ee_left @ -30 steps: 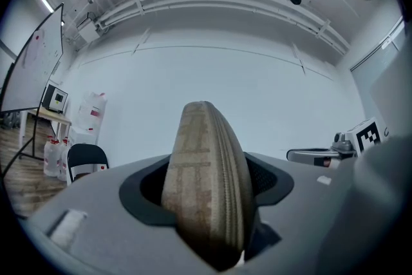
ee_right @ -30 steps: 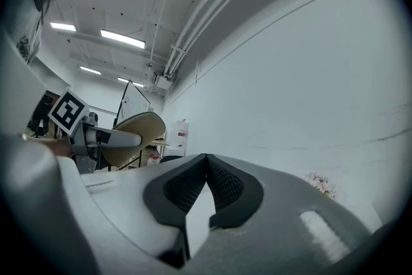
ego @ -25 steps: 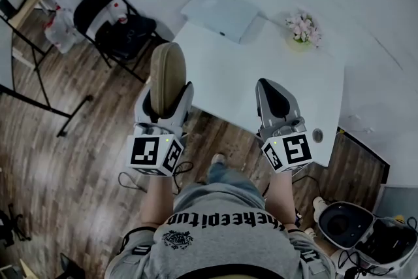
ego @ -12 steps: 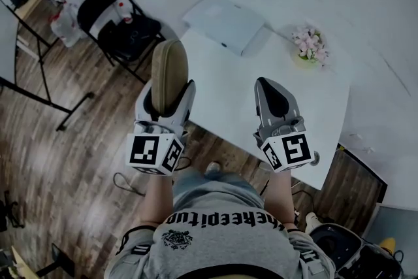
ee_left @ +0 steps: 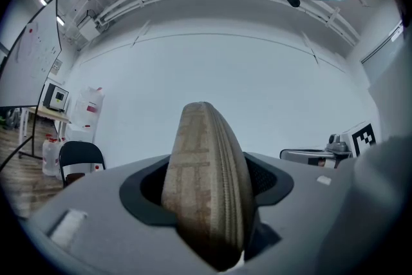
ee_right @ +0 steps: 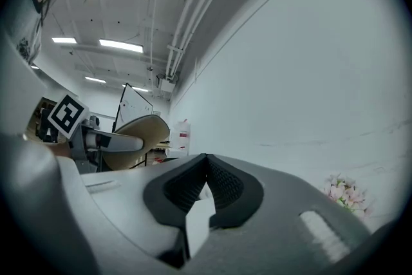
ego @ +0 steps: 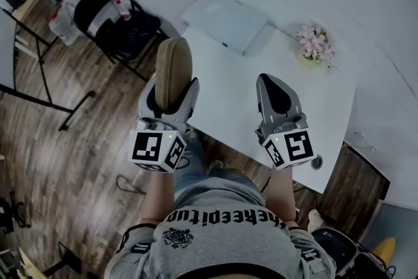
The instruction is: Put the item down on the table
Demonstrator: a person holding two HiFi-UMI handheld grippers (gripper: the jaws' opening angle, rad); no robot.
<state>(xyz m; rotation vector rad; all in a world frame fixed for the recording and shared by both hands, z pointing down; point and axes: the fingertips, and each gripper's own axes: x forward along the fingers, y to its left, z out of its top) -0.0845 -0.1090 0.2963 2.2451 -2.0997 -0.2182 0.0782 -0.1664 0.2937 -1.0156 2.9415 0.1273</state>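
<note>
Black chair (ego: pixel 114 16) stands on wood floor (ego: pixel 59 166); pink flowers (ego: pixel 315 42) sit near white box (ego: pixel 225 21).

Your left gripper (ego: pixel 173 93) covers the lower end of the tan case (ego: pixel 172 65). The dark device (ego: pixel 334 246) near your feet is cut off by the bottom edge; its type is indeterminable.

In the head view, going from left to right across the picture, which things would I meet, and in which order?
First the black folding chair → tan oval zipped case → flat white box → right tongs, shut → small pot of pink flowers.
</note>
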